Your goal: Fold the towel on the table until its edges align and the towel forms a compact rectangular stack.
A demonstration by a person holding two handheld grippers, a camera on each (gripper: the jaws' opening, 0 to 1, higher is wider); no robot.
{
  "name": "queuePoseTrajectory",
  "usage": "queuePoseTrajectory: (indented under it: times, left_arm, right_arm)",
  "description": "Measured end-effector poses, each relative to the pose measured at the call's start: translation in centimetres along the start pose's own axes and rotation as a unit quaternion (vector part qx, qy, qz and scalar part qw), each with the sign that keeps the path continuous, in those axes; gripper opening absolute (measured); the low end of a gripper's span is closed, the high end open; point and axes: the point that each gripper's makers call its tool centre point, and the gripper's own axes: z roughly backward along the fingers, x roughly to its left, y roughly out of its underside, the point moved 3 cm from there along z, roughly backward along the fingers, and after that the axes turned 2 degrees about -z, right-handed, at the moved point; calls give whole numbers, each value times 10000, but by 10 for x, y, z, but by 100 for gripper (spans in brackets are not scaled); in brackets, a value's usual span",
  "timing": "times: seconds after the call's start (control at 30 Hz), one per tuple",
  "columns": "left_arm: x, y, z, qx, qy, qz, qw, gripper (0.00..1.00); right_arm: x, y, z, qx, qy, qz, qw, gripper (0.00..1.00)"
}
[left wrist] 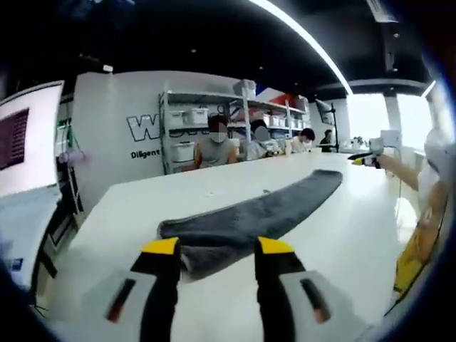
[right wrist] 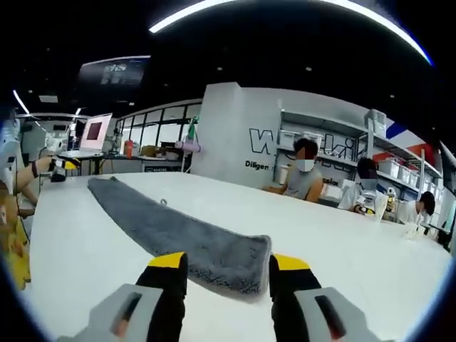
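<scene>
Open table (left wrist: 214, 189) at 9 and 3 o'clock of towel (left wrist: 249, 217); nothing standing beside it. People (right wrist: 303, 174) seated beyond far edge at 12–1 o'clock.

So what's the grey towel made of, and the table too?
The towel looks like soft, fluffy cloth, maybe microfibre: its surface is fuzzy and matte, and its edges look thick and rounded. The table looks hard and smooth, maybe white laminate or plastic, since it gives a faint shine. I can't be sure.

Long white table (left wrist: 214, 192), smooth top. One dark grey towel (left wrist: 256, 217) lies flat on it, folded into a long narrow strip stretched along the tabletop.
</scene>
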Motion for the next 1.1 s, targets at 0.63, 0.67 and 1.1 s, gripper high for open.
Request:
queuePoseTrajectory:
  times: [0.63,0.67,1.1]
  left_arm:
    - [-30,19,34,-36,-189,445,9988,72]
    - [-31,19,35,-41,-193,441,9988,74]
    - [-44,22,36,297,102,277,9991,82]
  right_arm:
    - [56,12,15,-61,-56,-148,9999,66]
    - [55,9,16,-89,-8,-175,9998,66]
    - [68,7,23,259,-148,-380,9988,75]
